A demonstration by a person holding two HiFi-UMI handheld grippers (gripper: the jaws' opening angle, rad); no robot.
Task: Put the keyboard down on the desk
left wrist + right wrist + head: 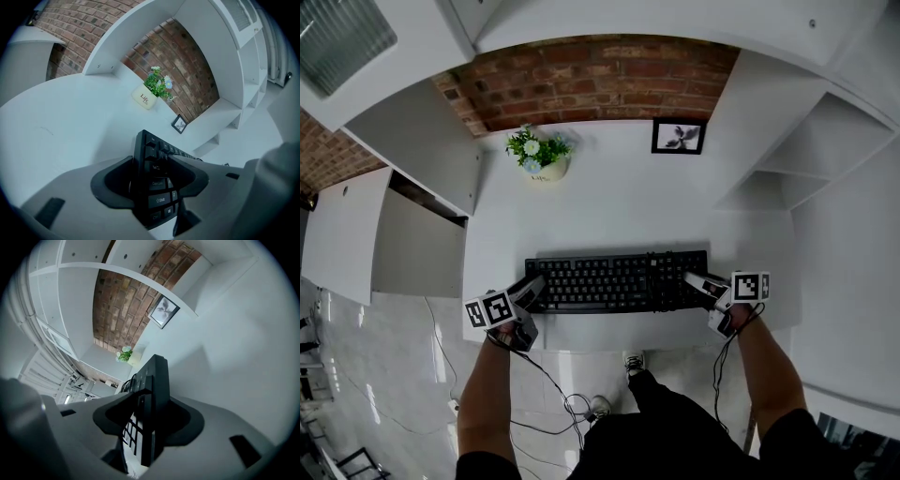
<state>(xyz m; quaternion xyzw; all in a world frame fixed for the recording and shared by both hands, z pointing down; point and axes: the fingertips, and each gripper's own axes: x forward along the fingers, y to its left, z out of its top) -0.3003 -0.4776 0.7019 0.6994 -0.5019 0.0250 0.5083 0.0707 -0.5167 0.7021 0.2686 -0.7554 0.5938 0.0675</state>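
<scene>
Left gripper [533, 292] and right gripper [697, 284] clamp the keyboard [619, 279] (one end each).

Bench [609, 211]: white, smooth top, back edge against a brick wall [600, 80].

Back row, left of centre: pot [549, 171], pale, with print on its side, upright. It holds green leaves and small white and blue flowers.

Back row, right of centre: frame [679, 137], black, upright by the wall, well apart from the pot.

Near edge: keyboard [619, 279], black, long side parallel to the bench edge, keys up. Left claw [532, 292] is clamped on its left end and right claw [698, 283] on its right end. Cannot tell whether it rests on the top or hangs just above.
</scene>
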